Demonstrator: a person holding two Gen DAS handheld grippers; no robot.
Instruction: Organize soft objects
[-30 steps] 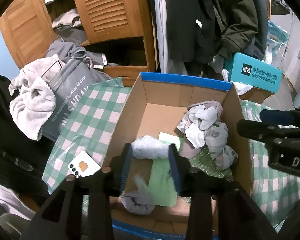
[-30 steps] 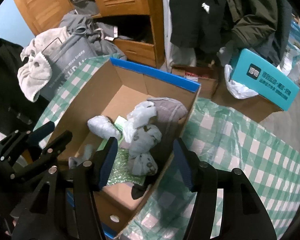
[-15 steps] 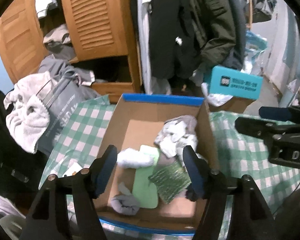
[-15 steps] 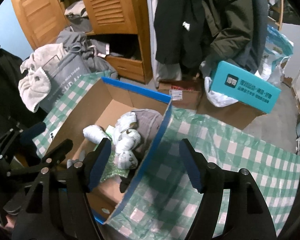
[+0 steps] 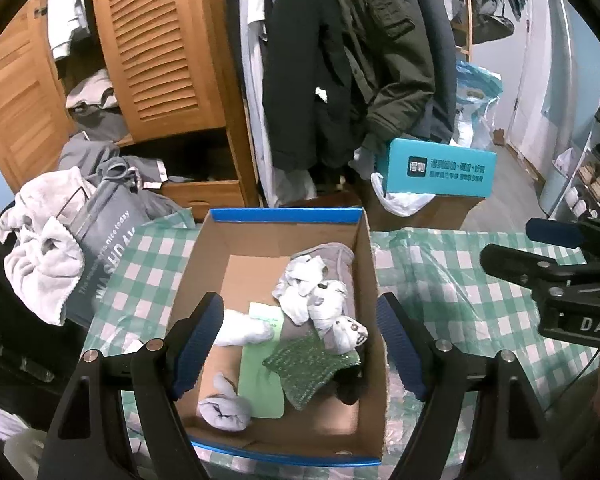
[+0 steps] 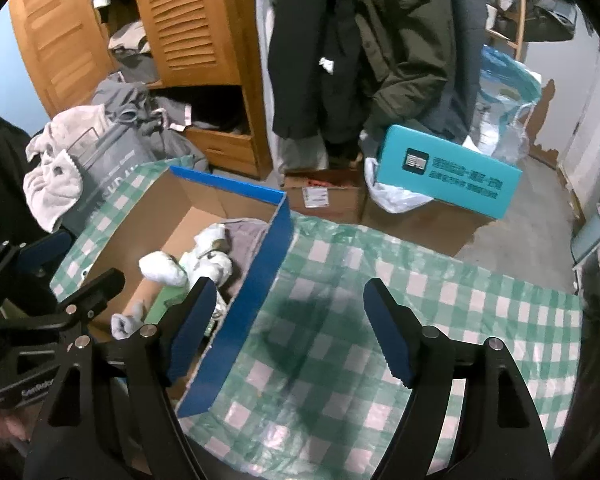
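A cardboard box with blue-taped rims (image 5: 286,215) (image 6: 274,248) stands on a green checked cloth (image 6: 440,300). Inside lie a white rolled sock (image 5: 244,330) (image 6: 162,268), a grey sock ball (image 5: 224,406), a heap of white and grey socks (image 5: 320,300), a green sparkly cloth (image 5: 308,364) and a pale green sheet (image 5: 260,384). My left gripper (image 5: 300,344) is open and empty, well above the box. My right gripper (image 6: 288,328) is open and empty, above the cloth at the box's right wall.
A grey laundry bag (image 5: 100,248) with a pale towel (image 5: 40,256) stands left of the box. Behind are a wooden wardrobe (image 5: 160,60), hanging coats (image 5: 360,60), a teal box (image 5: 436,172) on cartons. The right gripper shows at the left wrist view's right edge (image 5: 560,280).
The left gripper opened, let go of the white rolled sock into the box, and rose back. The right gripper opened wider and moved right, away from the box.
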